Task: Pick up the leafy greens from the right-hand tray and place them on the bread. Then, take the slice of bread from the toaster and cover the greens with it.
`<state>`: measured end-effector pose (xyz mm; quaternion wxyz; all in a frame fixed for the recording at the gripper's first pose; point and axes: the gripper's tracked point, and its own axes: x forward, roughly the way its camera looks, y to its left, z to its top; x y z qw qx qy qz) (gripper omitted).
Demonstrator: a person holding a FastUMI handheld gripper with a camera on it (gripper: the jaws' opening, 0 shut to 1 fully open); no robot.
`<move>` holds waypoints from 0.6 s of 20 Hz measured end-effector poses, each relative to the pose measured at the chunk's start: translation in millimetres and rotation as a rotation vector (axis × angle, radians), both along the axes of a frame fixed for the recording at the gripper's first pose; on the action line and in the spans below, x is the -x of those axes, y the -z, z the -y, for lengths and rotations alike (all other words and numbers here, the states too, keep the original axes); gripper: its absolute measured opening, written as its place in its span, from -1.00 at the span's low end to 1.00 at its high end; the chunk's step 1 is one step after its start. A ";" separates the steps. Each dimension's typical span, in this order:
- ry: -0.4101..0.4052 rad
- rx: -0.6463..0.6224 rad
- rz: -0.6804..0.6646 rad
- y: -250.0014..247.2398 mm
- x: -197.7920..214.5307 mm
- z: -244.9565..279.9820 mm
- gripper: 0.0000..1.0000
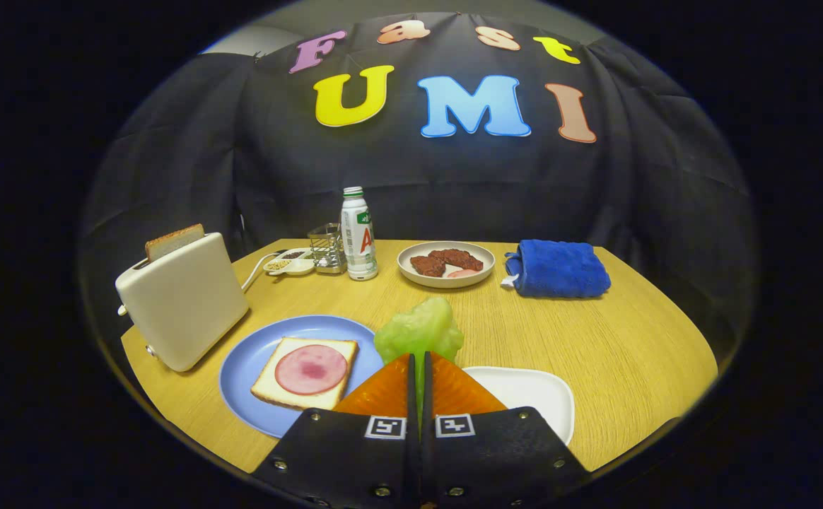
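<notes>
My gripper (418, 360) is shut on the leafy greens (420, 329), a pale green crinkled leaf that sticks up from between the fingertips, lifted above the table. Just left of the fingers lies a blue plate (242, 364) with a slice of bread (304, 373) topped by a round pink ham slice (310, 369). Right of the fingers sits the white tray (535, 396), partly hidden behind the gripper. A cream toaster (184, 304) stands further left, with a slice of toast (173, 241) poking out of its slot.
Beyond the greens stand a white bottle (358, 235), a small metal rack (327, 248), a white condiment dish (290, 263), a beige plate of dark meat pieces (447, 266) and a folded blue towel (558, 268). The wooden table (638, 346) curves away at right.
</notes>
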<state>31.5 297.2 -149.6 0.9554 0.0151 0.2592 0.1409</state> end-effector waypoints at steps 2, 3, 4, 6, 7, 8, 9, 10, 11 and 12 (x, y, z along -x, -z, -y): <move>-0.028 -0.011 0.005 -4.0 0.0 -18.2 -0.98; -0.040 -0.013 0.004 -5.1 0.9 -26.4 -0.98; -0.054 -0.012 0.005 -5.1 2.0 -33.7 -0.98; -0.076 -0.021 0.006 -6.9 4.3 -49.2 -0.98; -0.082 -0.027 0.011 -9.9 4.9 -56.5 -0.98; -0.087 -0.029 0.017 -10.3 5.5 -62.7 -0.98; -0.092 -0.033 0.017 -10.5 7.7 -70.3 -0.98; -0.100 -0.037 0.008 -7.3 11.2 -78.1 -0.98; -0.110 -0.035 -0.003 -3.8 14.9 -86.1 -0.98; -0.112 -0.036 -0.009 -1.2 18.1 -91.7 -0.98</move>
